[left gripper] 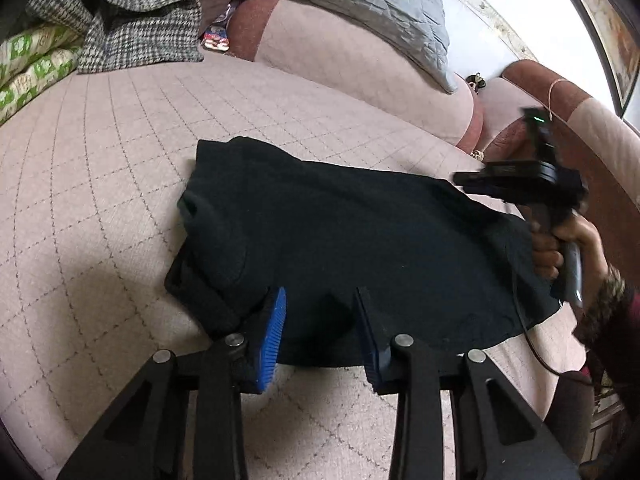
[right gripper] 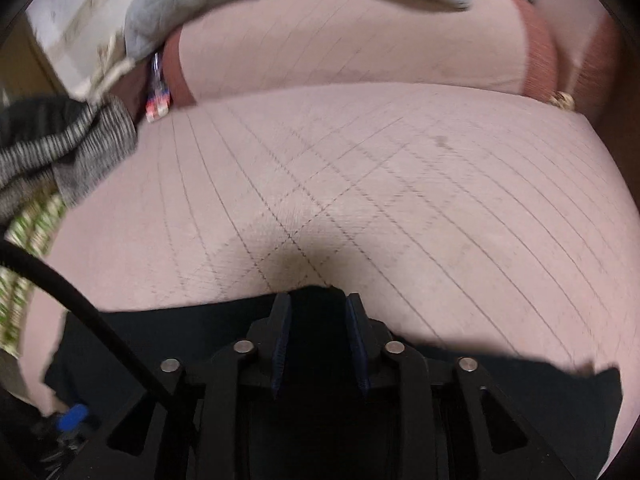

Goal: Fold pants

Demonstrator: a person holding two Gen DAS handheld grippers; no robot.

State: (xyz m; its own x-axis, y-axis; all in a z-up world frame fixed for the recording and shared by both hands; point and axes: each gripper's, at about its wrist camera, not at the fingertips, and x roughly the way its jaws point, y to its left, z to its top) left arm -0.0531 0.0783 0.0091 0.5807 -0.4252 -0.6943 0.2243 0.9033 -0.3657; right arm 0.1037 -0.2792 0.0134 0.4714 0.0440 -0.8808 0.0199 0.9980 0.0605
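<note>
Lying on quilted pink sofa seat (left gripper: pixel 120 160), black pants (left gripper: pixel 340 240), grey cushion (left gripper: pixel 360 4) behind

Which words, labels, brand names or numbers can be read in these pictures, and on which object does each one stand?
No text can be read in either view.
The colourful packet wedged against the sofa back carries red, white and blue print, too small and blurred to read.
The black pants show no label or tag.
The left gripper and right gripper show no marking.

Black pants (left gripper: pixel 340 248) on pink diamond-stitched sofa (left gripper: pixel 120 160); grey quilted pillow (left gripper: pixel 360 4).
</note>
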